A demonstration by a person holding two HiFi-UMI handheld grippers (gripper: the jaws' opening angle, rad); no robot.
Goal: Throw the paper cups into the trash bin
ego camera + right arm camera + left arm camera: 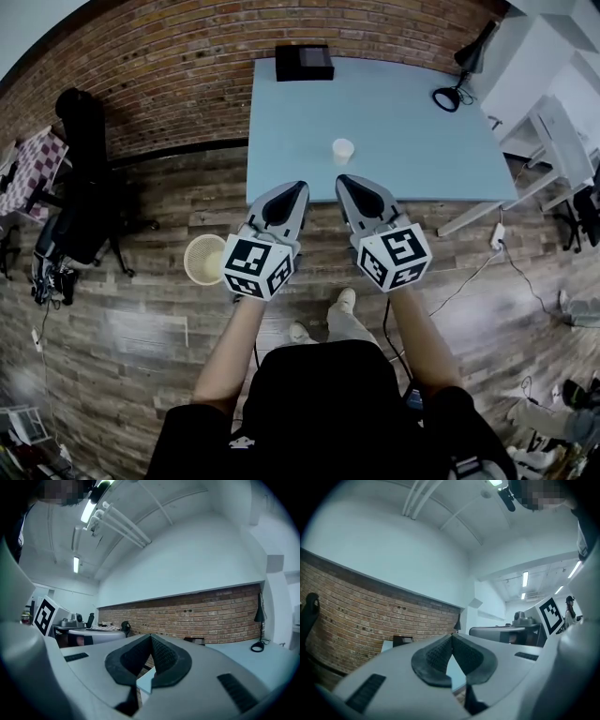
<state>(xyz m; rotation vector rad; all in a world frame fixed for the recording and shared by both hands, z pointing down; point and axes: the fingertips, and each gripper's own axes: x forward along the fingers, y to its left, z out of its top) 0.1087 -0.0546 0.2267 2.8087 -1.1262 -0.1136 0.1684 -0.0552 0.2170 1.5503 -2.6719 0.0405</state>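
A single paper cup (343, 150) is seen just above the middle of the head view, standing alone on the pale blue tabletop (422, 141) near its lower edge. It is set upright, with its open mouth turned upward toward the camera, so its long axis is judged to run vertically; the round rim is all that is plainly made out. Standing free and close to the near edge, it is judged to be easy to reach from the front.

Just below it, short of the tabletop's edge, the left tongs (298, 190) and right tongs (344, 182) are held side by side and level, tips aimed up the frame toward the cup, neither touching it. In each gripper view the ribbed pads (433, 656) (164, 656) are pressed together at their tips with nothing caught between them, so both tongs are closed and empty. They would have to be parted before a grasp.

The trash bin (190, 248), a pale round basket, is placed on the wooden floor (141, 319) at centre left, beside the left tongs. A black box (304, 63) lies at the tabletop's top edge, a desk lamp (455, 92) at upper right.
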